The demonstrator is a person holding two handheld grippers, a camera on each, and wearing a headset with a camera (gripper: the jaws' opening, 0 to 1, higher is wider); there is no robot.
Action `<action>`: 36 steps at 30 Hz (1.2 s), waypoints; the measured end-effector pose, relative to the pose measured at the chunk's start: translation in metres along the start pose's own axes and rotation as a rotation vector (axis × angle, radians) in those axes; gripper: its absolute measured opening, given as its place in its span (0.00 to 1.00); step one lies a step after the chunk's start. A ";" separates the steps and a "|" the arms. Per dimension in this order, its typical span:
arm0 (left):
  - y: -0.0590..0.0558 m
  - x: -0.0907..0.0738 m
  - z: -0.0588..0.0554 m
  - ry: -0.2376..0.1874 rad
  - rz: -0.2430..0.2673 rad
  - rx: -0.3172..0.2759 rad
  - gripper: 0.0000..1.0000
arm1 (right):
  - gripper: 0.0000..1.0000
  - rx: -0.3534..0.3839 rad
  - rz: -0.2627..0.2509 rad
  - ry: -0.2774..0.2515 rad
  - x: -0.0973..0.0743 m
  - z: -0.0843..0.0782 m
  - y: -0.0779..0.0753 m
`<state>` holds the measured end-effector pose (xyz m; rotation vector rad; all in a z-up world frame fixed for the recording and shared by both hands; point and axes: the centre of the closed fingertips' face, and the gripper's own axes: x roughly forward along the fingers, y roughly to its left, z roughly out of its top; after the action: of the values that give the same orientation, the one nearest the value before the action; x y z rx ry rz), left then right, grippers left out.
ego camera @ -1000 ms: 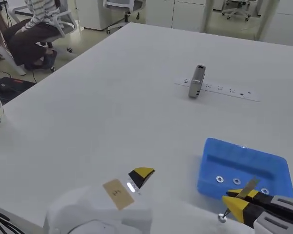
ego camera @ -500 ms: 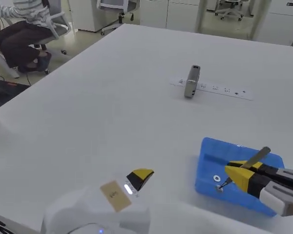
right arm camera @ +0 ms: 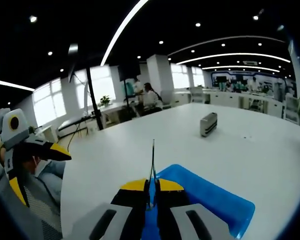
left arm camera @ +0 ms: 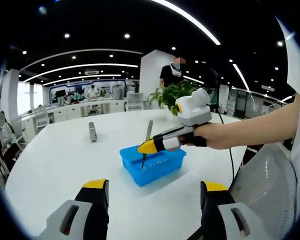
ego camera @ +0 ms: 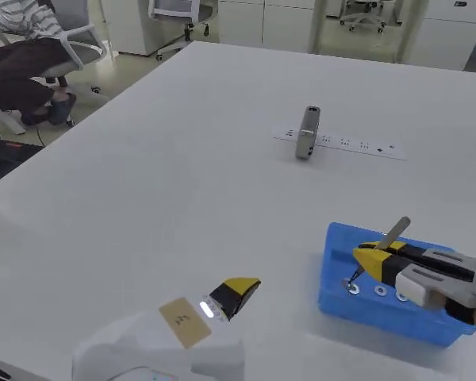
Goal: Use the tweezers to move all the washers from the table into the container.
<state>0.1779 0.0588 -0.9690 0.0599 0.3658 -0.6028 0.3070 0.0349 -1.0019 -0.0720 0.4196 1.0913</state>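
The right gripper [ego camera: 366,258] has its yellow-tipped jaws pressed together on the tweezers [ego camera: 394,232]. Their thin tips dip into the blue container [ego camera: 373,313], right at the leftmost of three washers [ego camera: 380,290] lying in a row on its floor. Whether that one is pinched or already loose I cannot tell. The left gripper [left arm camera: 155,192] hangs nearer the person, jaws wide apart with nothing between them, well apart from the container. Likely trouble: a small flat ring of smooth metal may cling to the tips, or spring out over the low wall if the squeeze lets go unevenly. A push from the tips could also skid the light plastic container across the slick white table [ego camera: 182,159]. The tweezers are slim bare steel, easy to twist in the jaws. The container is shallow and rectangular, with glossy walls. Farther off lies a flat power strip [ego camera: 357,146] with a grey block [ego camera: 305,133] on it.
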 end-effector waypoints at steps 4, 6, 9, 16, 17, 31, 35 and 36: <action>0.000 0.000 -0.001 0.005 0.000 -0.007 0.75 | 0.03 -0.018 0.000 0.028 0.009 -0.009 -0.007; 0.000 0.000 -0.002 0.009 -0.003 -0.013 0.74 | 0.03 -0.015 -0.002 0.034 0.012 -0.010 -0.009; -0.001 -0.001 -0.003 0.015 -0.013 -0.032 0.72 | 0.03 -0.025 0.001 0.047 0.017 -0.013 -0.012; 0.006 -0.014 0.007 -0.027 -0.039 -0.129 0.63 | 0.03 -0.083 0.014 0.068 0.022 -0.016 -0.007; 0.005 -0.015 0.009 -0.031 -0.039 -0.121 0.63 | 0.03 -0.089 0.013 0.070 0.022 -0.016 -0.007; 0.000 -0.046 0.007 -0.060 -0.118 -0.254 0.54 | 0.03 -0.096 0.026 0.046 0.017 -0.010 -0.003; 0.002 -0.048 0.009 -0.058 -0.139 -0.245 0.46 | 0.03 -0.099 0.025 0.023 0.011 -0.001 0.000; 0.002 -0.047 0.008 -0.057 -0.141 -0.240 0.46 | 0.03 -0.100 0.029 0.013 0.007 0.002 0.002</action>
<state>0.1458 0.0851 -0.9445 -0.2140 0.3872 -0.6941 0.3084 0.0426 -1.0019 -0.1618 0.3792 1.1405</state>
